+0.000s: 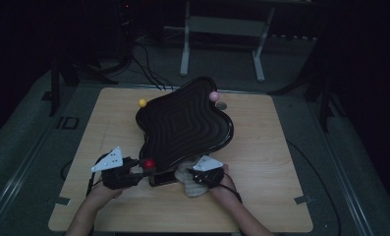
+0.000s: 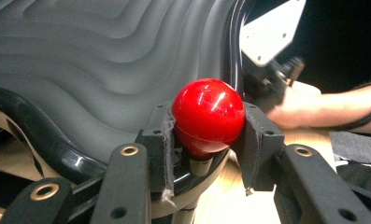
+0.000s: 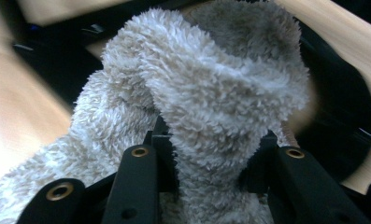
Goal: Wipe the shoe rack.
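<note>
A black wavy-edged tray [image 1: 182, 128] with stepped ridges lies tilted on the wooden table [image 1: 261, 196]. Round knobs stand at its corners: red [image 1: 149, 163], yellow [image 1: 142, 103], pink [image 1: 213, 96]. My left gripper [image 1: 141, 168] is at the tray's near left corner, shut on the red knob [image 2: 207, 115], its pads [image 2: 157, 140] pressing both sides. My right gripper [image 1: 198, 173] is at the tray's near edge, shut on a fluffy cream cloth [image 3: 211, 107] bunched between its jaws. The cloth [image 1: 186, 183] lies partly under the right hand against the tray rim.
Metal table legs [image 1: 185, 44] and cables [image 1: 148, 69] stand on the dark floor beyond the table. The right hand and its grey plate [image 2: 272, 32] appear past the tray rim in the left gripper view.
</note>
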Demonstrator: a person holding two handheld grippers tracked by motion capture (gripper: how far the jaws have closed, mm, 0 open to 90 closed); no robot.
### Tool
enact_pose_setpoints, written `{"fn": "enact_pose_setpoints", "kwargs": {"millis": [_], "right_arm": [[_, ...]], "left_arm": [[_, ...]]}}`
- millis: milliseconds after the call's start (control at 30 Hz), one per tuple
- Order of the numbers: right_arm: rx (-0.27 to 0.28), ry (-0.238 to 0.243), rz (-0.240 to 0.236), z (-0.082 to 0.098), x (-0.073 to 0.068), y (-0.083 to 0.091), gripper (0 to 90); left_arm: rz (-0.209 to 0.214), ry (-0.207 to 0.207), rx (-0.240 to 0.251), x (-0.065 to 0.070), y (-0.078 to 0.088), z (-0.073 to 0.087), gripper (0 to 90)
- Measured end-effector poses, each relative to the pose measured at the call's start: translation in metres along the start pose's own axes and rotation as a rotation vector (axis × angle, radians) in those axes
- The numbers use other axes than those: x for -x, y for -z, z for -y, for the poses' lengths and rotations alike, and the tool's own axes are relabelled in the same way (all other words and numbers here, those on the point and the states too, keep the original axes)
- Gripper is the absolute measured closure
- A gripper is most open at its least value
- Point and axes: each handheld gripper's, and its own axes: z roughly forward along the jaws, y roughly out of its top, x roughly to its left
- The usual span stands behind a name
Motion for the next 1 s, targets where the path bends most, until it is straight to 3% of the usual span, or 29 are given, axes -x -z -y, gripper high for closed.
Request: {"fn": "enact_pose_setpoints", "kwargs": {"millis": [100,200,233,333,433,533,600,667,800,967,1000], "right_arm": [[-0.009,-0.056,0.046,0.008,0.021,0.003,65.0],[-0.027,-0.079,0.032,0.007,0.026,0.004,65.5],[-0.022,-0.084,0.033,0.006,0.025,0.003,65.8],[0.003,-0.094,-0.024,0.006,0.012,0.003,66.1],[0.021,-0.052,-0.103,0.002,-0.011,0.005,65.8],[0.028,0.017,-0.11,-0.001,-0.025,0.006,65.3],[0.032,0.015,-0.113,0.001,-0.018,0.005,65.0],[0.019,0.018,-0.053,0.002,-0.006,0.005,64.7],[-0.013,-0.044,0.07,0.009,0.033,0.001,64.5],[-0.025,-0.059,0.125,0.007,0.059,-0.005,63.6],[-0.021,-0.079,0.132,0.005,0.06,-0.006,63.4]], "left_arm": [[0.001,0.001,0.002,0.0,0.0,0.0,60.0],[0.001,-0.001,0.001,0.0,0.0,0.0,60.0],[0.0,-0.001,0.002,0.0,0.0,0.0,60.0],[0.001,-0.002,0.001,-0.001,0.0,0.0,60.0],[0.003,0.002,0.004,-0.001,0.0,0.001,59.9],[0.003,0.001,0.001,-0.002,0.001,0.001,60.0],[0.007,0.005,0.004,-0.002,0.001,0.001,60.0],[0.009,0.008,0.003,-0.002,0.001,0.001,60.0],[0.019,0.021,0.013,-0.003,0.001,0.002,60.0],[0.017,0.024,0.015,-0.003,0.001,0.003,60.1],[0.016,0.026,0.018,-0.003,0.001,0.003,60.1]]}}
